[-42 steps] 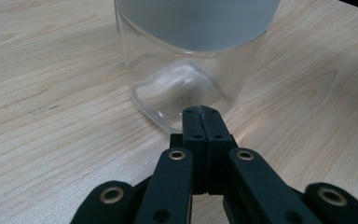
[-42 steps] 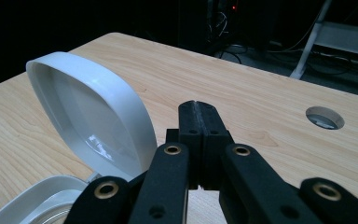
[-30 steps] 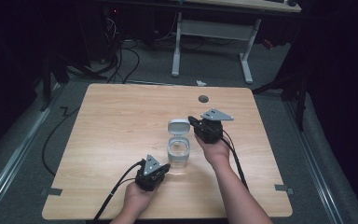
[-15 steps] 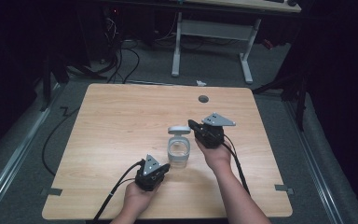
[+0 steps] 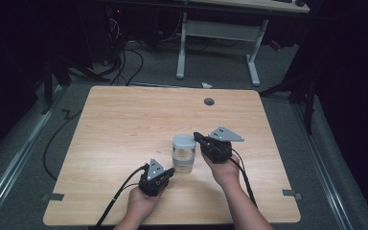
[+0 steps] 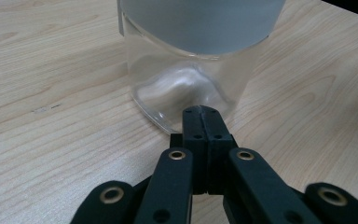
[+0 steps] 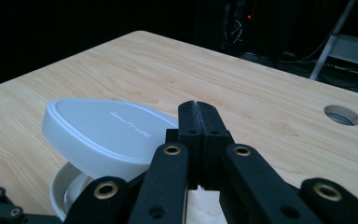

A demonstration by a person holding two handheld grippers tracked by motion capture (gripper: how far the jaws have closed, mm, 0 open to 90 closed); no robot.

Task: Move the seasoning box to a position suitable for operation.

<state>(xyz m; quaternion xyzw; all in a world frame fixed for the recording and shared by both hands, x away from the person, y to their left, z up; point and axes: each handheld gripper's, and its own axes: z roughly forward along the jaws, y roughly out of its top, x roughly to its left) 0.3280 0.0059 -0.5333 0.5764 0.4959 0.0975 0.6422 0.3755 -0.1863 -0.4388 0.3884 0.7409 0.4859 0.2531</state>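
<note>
Lid-fitting step: my left fingers [image 6: 203, 122], together, brace the glass jar [image 5: 183, 159] at the bench's [image 5: 124, 124] six o'clock, while my right fingers [image 7: 199, 116], together, nudge the tilted white lid [image 7: 105, 133], which next needs levelling and pressing down.

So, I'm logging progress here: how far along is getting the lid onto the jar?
Done: the lid is over the glass jar, but it sits tilted, with the jar's rim exposed under one side. In hand: the shut right claw is at the lid's edge, and the shut left claw sits against the jar's base. Left: level the lid and seat it, probably.
</note>
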